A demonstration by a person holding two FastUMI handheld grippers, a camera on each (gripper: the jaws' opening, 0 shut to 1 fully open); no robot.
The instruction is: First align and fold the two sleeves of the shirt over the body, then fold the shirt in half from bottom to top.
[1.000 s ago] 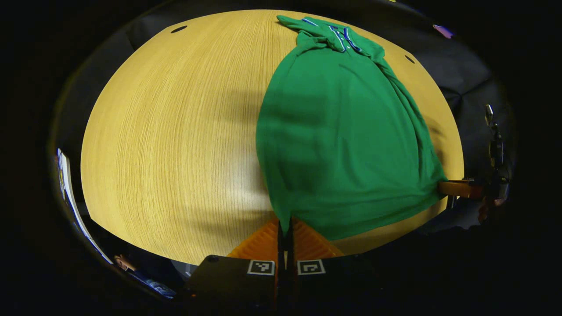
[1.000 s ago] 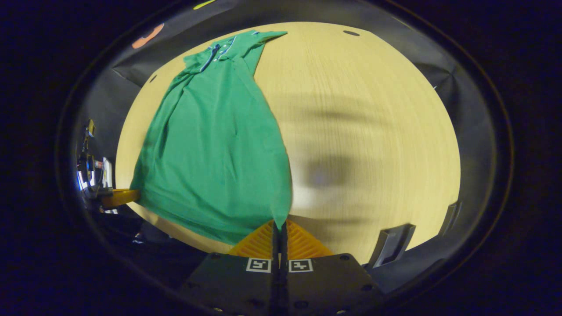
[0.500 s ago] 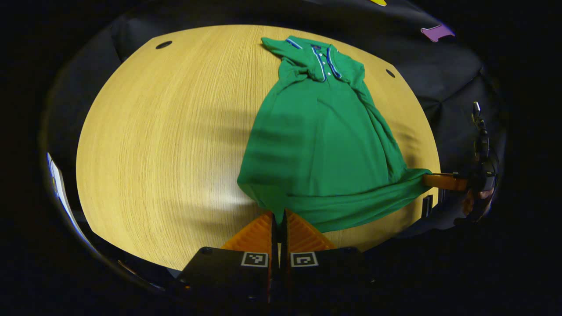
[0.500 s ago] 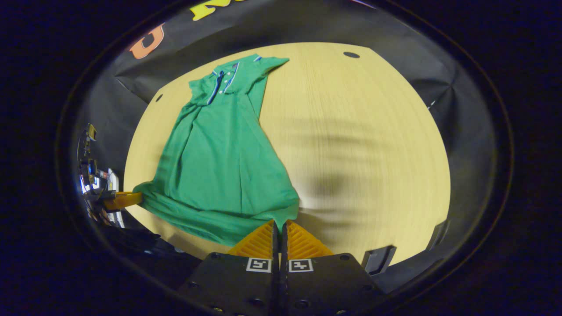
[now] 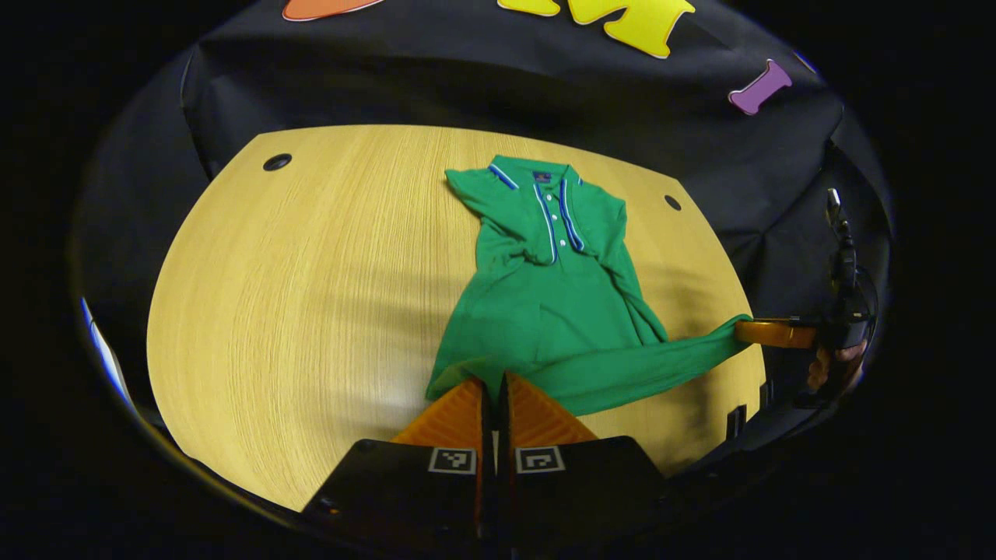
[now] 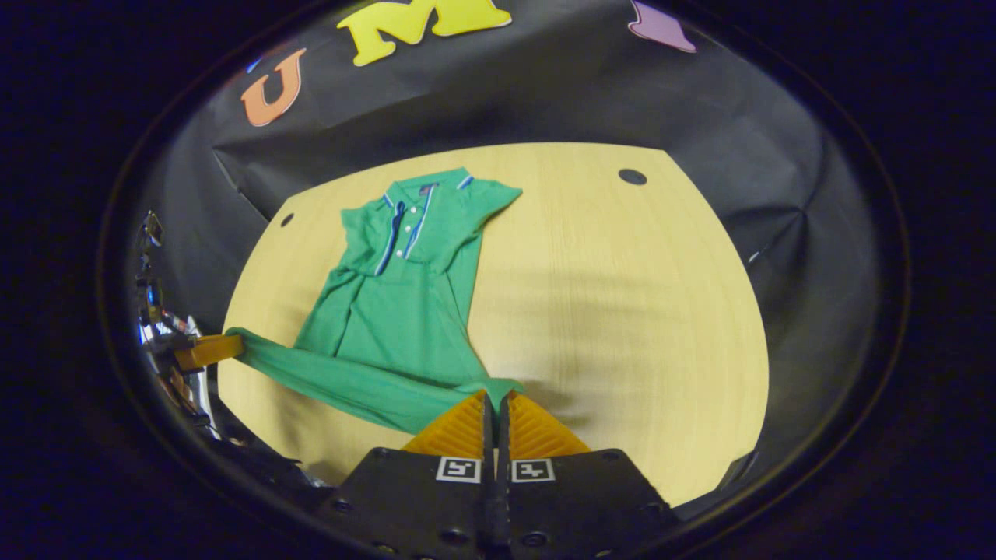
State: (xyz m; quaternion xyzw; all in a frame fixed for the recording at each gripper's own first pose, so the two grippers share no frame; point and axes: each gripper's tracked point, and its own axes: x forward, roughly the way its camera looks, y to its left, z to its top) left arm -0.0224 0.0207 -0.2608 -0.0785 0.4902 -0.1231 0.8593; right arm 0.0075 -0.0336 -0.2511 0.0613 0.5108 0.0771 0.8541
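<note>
Both grippers have come back toward the near table edge since 1 s ago, dragging the shirt hem w/ them, so the green polo shirt (image 5: 545, 311) now lies shorter and farther ahead, collar fully in sight. Left gripper (image 5: 492, 383), seen in left gripper view, has its fingers pressed together on the hem corner, cloth pinched btwn them at the tips. Right gripper (image 6: 493, 398), in right gripper view, is likewise clamped on the opposite hem corner, fingers together w/ fabric caught at the tips. Hem stretches as a taut band btwn the two grippers, raised off the wooden table (image 5: 296, 311). Shirt body runs away from both grippers toward the far table edge, buttoned placket and blue-trimmed collar (image 5: 545, 180) at the far end, flat on the wood. One short sleeve (image 6: 490, 198) spreads out beyond the right gripper, on the collar's right in that view; the other sleeve looks bunched along the body, fold unclear. In left gripper view the right gripper (image 5: 766, 333) shows far off to the right, a hand (image 5: 832, 365) behind it. In right gripper view the left gripper (image 6: 206, 350) sits far left, gripping the hem end.
</note>
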